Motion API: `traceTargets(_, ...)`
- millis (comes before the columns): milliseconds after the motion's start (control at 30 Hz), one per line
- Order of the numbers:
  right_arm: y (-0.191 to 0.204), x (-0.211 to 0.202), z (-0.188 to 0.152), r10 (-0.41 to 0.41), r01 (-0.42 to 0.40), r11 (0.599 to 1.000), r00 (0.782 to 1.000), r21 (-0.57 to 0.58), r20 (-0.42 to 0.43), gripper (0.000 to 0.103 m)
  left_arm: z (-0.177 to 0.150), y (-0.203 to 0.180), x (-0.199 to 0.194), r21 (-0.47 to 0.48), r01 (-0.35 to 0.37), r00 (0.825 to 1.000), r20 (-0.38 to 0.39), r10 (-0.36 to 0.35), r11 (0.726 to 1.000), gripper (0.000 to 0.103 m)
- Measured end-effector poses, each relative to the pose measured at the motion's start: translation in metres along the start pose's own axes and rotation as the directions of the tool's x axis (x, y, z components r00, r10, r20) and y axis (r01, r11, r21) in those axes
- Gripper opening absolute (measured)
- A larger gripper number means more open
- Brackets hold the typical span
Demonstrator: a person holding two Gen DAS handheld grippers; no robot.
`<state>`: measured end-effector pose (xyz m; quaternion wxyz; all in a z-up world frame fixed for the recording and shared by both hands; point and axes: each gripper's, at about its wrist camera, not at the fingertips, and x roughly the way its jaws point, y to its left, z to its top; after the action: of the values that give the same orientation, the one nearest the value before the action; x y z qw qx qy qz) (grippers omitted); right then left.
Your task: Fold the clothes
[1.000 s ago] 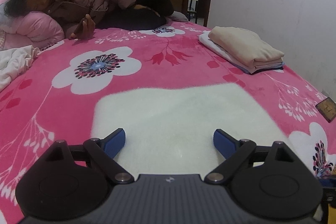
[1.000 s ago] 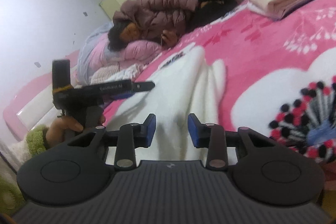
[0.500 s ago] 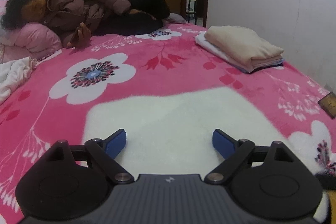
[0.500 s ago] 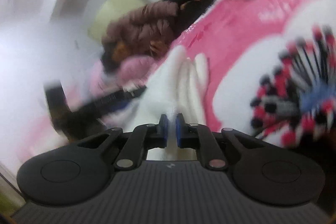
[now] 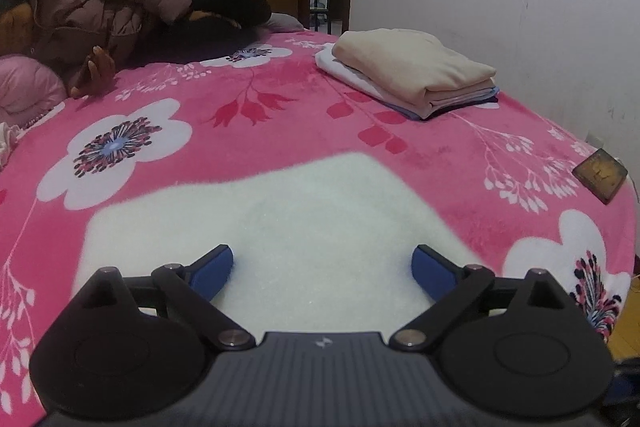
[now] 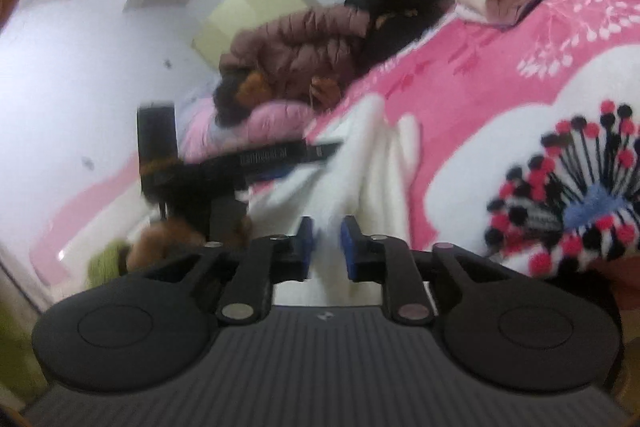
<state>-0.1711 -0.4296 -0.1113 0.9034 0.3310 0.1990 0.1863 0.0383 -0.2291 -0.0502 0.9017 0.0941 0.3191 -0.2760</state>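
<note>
A white fleecy garment lies spread on the pink flowered blanket. My left gripper hovers low over its near part, jaws wide and still opening, gripping nothing. In the right wrist view the same garment runs in soft folds up to my right gripper. Its jaws stand a narrow gap apart and are opening, with white cloth showing in the gap but not pinched. The left gripper shows there too, held by a hand in a green cuff.
A stack of folded clothes, beige on top, sits at the far right of the bed by the wall. A person in a brown padded coat lies across the head of the bed. A small brown flat object rests near the right edge.
My right gripper's jaws closed almost fully half a second ago and have parted again. My left gripper slid sideways over the white garment, its jaws slightly wider.
</note>
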Motion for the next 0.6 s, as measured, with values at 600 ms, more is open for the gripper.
traceTargets(600, -0.004, -0.013, -0.017, -0.080, 0.080, 0.997, 0.995, -0.004, -0.065, 0.011, 0.001, -0.007, 0.005, -0.003, -0.026, 1.000, 0.007, 0.026, 1.000, 0.098)
